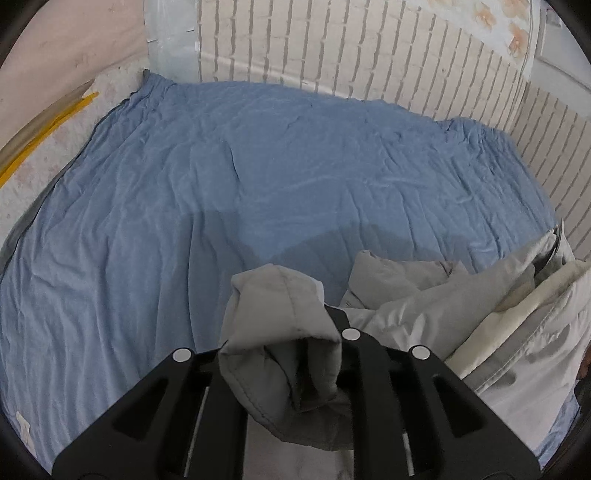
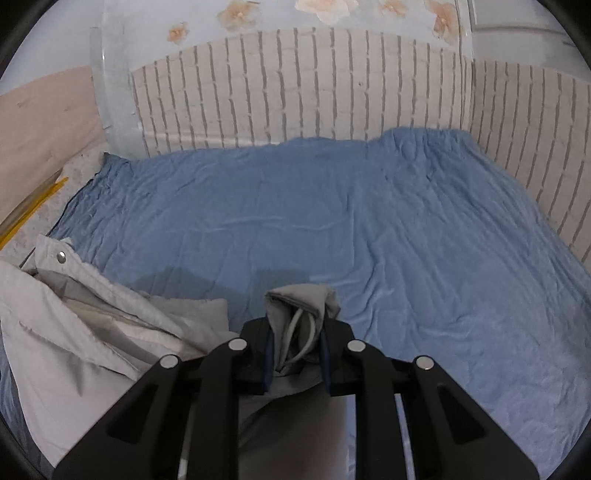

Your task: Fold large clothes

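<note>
Grey jacket (image 1: 280, 332) folds are filling both my left gripper (image 1: 284, 354) and right gripper (image 2: 297, 354), clamped tight; blue sheet (image 1: 258, 166) is lying ahead.

A wrinkled blue sheet (image 1: 258, 177) covers the bed surface and fills most of both views. Behind it stands a wall with a pale brick pattern (image 2: 295, 85). Above the brick, a light panel carries a peach flower print (image 2: 325, 7). At the left edge, yellow strips (image 1: 44, 129) lie on a speckled light floor (image 1: 48, 155), next to a pinkish board (image 2: 44, 122).
</note>
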Demonstrator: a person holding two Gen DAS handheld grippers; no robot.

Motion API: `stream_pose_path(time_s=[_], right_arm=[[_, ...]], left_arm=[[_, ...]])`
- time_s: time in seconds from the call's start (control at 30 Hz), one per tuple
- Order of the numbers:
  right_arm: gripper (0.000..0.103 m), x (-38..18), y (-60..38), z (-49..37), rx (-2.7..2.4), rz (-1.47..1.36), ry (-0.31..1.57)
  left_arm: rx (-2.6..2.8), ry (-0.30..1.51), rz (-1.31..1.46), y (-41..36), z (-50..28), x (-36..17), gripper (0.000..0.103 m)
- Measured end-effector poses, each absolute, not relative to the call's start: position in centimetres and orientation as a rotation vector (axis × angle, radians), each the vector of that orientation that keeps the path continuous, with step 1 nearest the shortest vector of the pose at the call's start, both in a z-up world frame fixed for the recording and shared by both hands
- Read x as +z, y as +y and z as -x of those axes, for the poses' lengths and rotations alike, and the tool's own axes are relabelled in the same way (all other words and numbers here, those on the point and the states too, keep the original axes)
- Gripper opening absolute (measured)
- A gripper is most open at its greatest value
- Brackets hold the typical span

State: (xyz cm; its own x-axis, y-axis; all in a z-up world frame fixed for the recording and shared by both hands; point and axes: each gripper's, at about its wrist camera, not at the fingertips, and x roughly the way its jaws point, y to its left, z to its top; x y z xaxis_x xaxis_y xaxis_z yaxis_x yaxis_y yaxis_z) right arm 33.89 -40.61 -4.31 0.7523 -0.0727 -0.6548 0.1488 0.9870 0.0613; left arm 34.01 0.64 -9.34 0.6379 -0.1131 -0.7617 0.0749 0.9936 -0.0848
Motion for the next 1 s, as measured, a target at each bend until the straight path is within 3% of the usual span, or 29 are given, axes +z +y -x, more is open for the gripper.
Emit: stream_pose_path(time_s=[0.43, 0.53, 0.57, 0.6, 0.67, 0.77, 0.8, 0.83, 0.9, 1.0], right_arm=[[0.023, -5.7, -40.8, -34.3, -0.139, -0.139, 0.756], [0.040, -5.4, -41.1, -34.2, -0.141, -0.155, 0.779], [0.065, -4.9, -41.3, -33.9, -0.159, -0.160, 0.773], [0.088, -4.5, -41.4, -33.4, -0.168, -0.164, 0.759], [0.094, -3.0, -41.6, -32.0, -0.150, -0.182, 0.706], [0.095, -1.5, -41.9, -30.7, -0.145, -0.192, 0.698], [0.095, -1.2, -41.9, -30.2, -0.147, -0.194, 0.692], [0.096, -0.8, -41.9, -29.3, -0.152, -0.196, 0.682], [0.098, -0.8, -41.7, -28.0, -0.158, -0.199, 0.678], [0.099, -2.2, -41.0, -26.2, -0.159, -0.215, 0.704]], left_arm=[[-0.068, 0.871, -0.002, -2.3, -34.6, -9.2, 0.014], [-0.059, 0.883, -0.002, -2.6, -34.5, -9.0, 0.016], [-0.056, 0.890, -0.001, -2.5, -34.4, -8.9, 0.018], [-0.054, 0.897, 0.004, -2.4, -34.3, -8.6, 0.021], [-0.059, 0.904, 0.020, -2.0, -33.9, -7.9, 0.029], [-0.069, 0.914, 0.050, -1.4, -33.3, -7.2, 0.053], [-0.069, 0.903, 0.057, -1.2, -32.8, -6.8, 0.073], [-0.046, 0.867, 0.050, -0.8, -31.9, -6.2, 0.100], [-0.018, 0.803, 0.018, -0.5, -30.4, -5.6, 0.100], [-0.048, 0.855, 0.003, 0.0, -28.9, -6.3, 0.100]])
